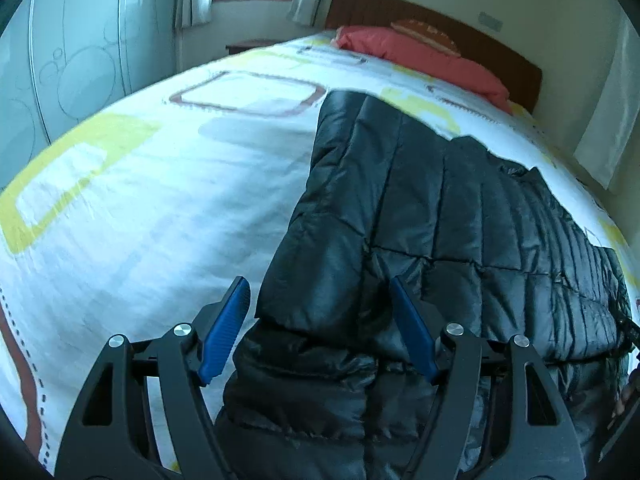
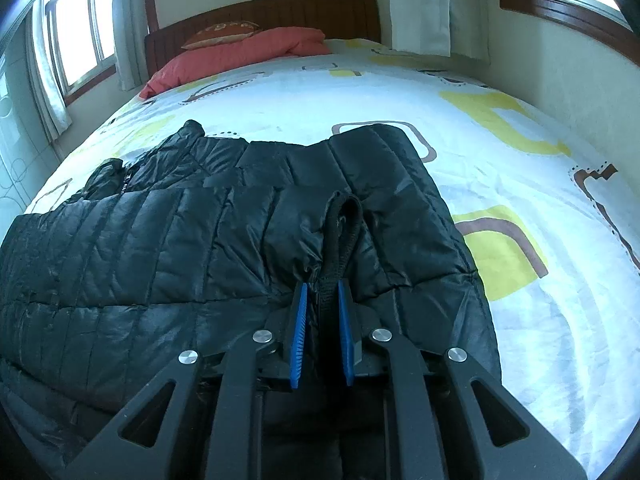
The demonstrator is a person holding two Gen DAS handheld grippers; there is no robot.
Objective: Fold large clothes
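A black quilted puffer jacket [image 1: 420, 208] lies spread on the bed, partly folded over itself. In the left wrist view my left gripper [image 1: 318, 282] stands open just above the jacket's near left edge. One of its blue pads [image 1: 226, 328] is over the sheet and the other over the jacket, and neither presses on the fabric. In the right wrist view my right gripper [image 2: 322, 284] is shut on the jacket's dark ribbed cuff [image 2: 344, 220], which stands up from between the pads over the jacket [image 2: 180, 248].
The bed has a white sheet [image 2: 500, 160] with yellow and brown shapes. A red pillow [image 2: 240, 56] and a brown cushion [image 2: 224, 32] lie by the wooden headboard [image 2: 300, 12]. A pale wardrobe [image 1: 60, 60] stands left of the bed. Curtained windows [image 2: 80, 36] line the walls.
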